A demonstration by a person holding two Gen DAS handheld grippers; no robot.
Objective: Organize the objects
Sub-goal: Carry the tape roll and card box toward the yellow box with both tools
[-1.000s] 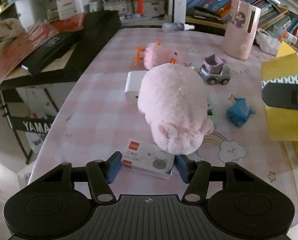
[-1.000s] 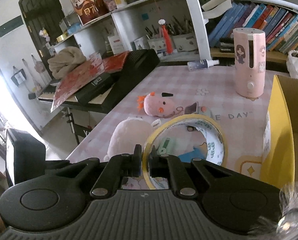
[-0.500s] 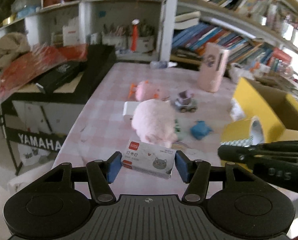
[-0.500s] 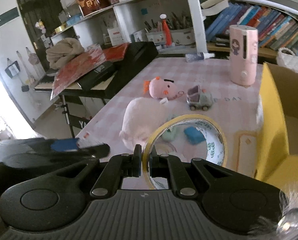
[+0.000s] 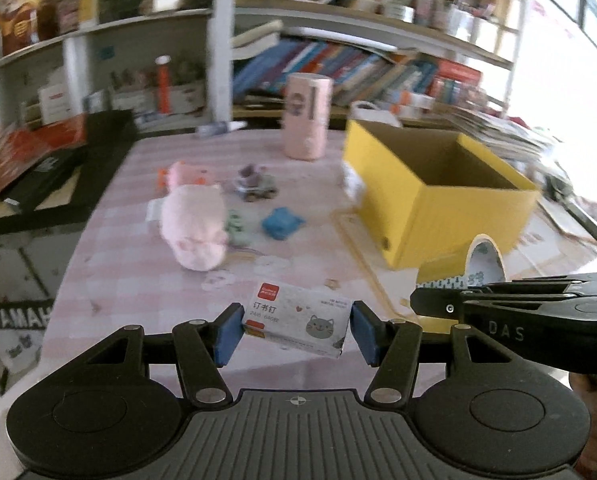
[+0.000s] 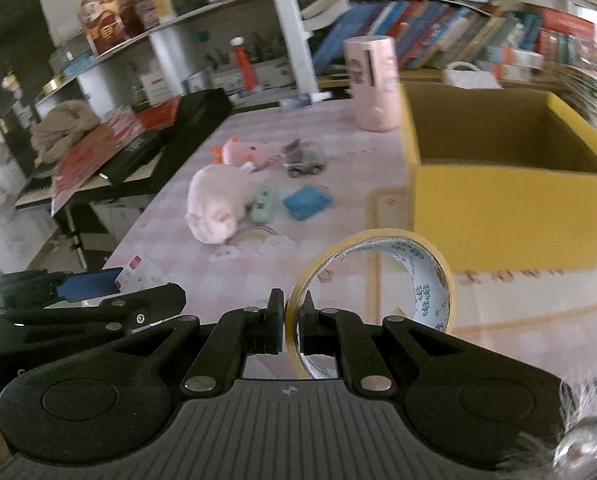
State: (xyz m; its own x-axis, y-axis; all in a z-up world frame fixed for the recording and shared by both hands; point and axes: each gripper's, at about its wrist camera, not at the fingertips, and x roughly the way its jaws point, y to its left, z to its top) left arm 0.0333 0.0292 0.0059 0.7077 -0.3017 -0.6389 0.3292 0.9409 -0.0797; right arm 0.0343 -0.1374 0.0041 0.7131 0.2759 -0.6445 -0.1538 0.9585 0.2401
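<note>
My left gripper [image 5: 296, 330] is shut on a small white staple box [image 5: 298, 325] with a red label and a cat drawing, held in the air above the table's near edge. My right gripper [image 6: 291, 326] is shut on the rim of a yellow tape roll [image 6: 394, 276], which also shows at the right of the left wrist view as the tape roll [image 5: 482, 258]. An open yellow cardboard box [image 5: 438, 196] stands on the right of the pink checked table [image 5: 138, 272]; the same yellow box [image 6: 510, 188] lies ahead and right of the tape.
On the table lie a large pink plush [image 5: 194, 228], a small pink plush [image 5: 182, 174], a toy car [image 5: 254, 184], a blue object [image 5: 282, 222] and a green item [image 6: 263, 204]. A pink cylinder [image 5: 306, 116] stands at the back. A black keyboard [image 5: 58, 168] borders the left; bookshelves fill the rear.
Both grippers have swung rightward toward the yellow box, with the staple box and tape roll still held. The left one also rose and pulled back, so the plush toys look smaller and farther.
</note>
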